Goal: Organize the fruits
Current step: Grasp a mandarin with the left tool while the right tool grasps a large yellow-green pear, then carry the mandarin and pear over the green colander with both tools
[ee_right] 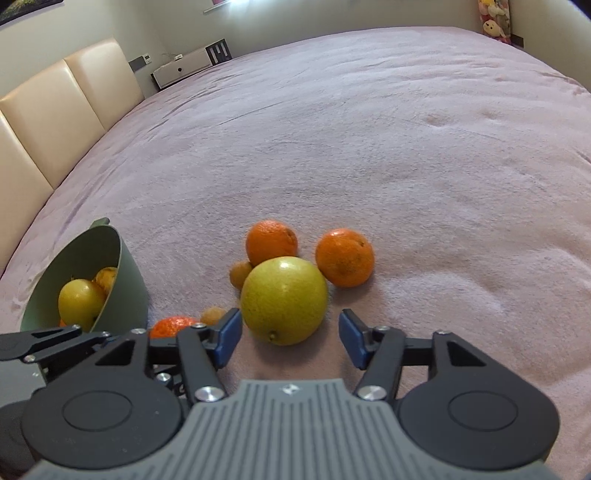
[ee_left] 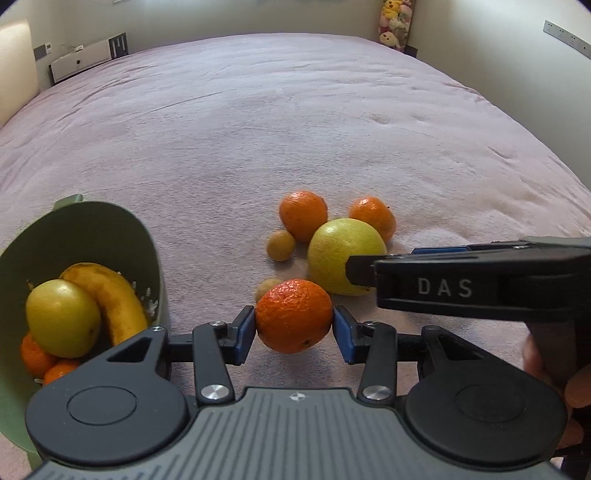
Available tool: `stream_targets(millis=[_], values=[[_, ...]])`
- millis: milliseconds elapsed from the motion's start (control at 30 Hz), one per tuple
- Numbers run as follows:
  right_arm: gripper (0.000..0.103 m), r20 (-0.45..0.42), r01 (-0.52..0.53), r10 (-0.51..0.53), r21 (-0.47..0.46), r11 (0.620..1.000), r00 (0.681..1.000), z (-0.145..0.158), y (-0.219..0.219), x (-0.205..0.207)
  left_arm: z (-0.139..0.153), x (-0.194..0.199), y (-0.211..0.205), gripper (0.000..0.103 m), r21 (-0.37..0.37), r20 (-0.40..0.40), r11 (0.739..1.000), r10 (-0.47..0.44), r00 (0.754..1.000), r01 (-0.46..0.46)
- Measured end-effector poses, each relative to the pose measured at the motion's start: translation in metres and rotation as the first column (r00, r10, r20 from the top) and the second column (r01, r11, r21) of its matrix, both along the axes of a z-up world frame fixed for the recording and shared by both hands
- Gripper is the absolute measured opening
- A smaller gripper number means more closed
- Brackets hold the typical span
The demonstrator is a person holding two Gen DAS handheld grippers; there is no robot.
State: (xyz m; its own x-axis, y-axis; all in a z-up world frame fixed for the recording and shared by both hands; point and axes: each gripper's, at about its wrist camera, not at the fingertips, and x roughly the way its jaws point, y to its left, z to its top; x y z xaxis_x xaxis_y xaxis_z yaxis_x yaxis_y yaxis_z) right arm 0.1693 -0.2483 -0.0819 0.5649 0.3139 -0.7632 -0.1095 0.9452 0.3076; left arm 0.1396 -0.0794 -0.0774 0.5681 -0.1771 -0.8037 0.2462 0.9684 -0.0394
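Observation:
My left gripper [ee_left: 293, 332] is shut on a tangerine [ee_left: 293, 315], with both blue pads pressed against its sides just above the pink blanket. To its left a green bowl [ee_left: 110, 214] holds a yellow-green fruit [ee_left: 62, 317], a banana [ee_left: 110, 295] and more tangerines. My right gripper [ee_right: 290, 338] is open around a large yellow-green fruit [ee_right: 284, 299] lying on the blanket; its right pad stands clear of the fruit. Behind that fruit lie two tangerines [ee_right: 271, 242] [ee_right: 345, 256] and a small brown fruit [ee_right: 240, 273]. Another small brown fruit [ee_right: 213, 315] lies by the held tangerine [ee_right: 171, 326].
Everything rests on a wide bed under a pink blanket [ee_right: 369, 147]. A cream padded headboard [ee_right: 55, 110] runs along the left, and a white nightstand [ee_right: 184, 66] stands beyond it. Plush toys [ee_left: 395, 26] are stacked in the far corner. A hand [ee_left: 546, 369] grips the right tool.

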Motion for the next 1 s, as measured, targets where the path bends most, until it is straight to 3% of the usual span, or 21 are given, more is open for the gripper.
stream_targets(millis=[467,1000], values=[[0.062,-0.071,0.043,-0.039,0.051,0.998,0.997,-0.023,0.01,0.029,0.006,-0.002,0.008,0.051,-0.015,0.001,1.0,0.011,1.0,-0.011],[0.061,-0.044,0.021,-0.021,0.001,1.0,0.999,-0.013,0.014,0.02,0.026,-0.01,0.019,0.051,-0.04,0.034,0.999,0.017,0.999,-0.016]])
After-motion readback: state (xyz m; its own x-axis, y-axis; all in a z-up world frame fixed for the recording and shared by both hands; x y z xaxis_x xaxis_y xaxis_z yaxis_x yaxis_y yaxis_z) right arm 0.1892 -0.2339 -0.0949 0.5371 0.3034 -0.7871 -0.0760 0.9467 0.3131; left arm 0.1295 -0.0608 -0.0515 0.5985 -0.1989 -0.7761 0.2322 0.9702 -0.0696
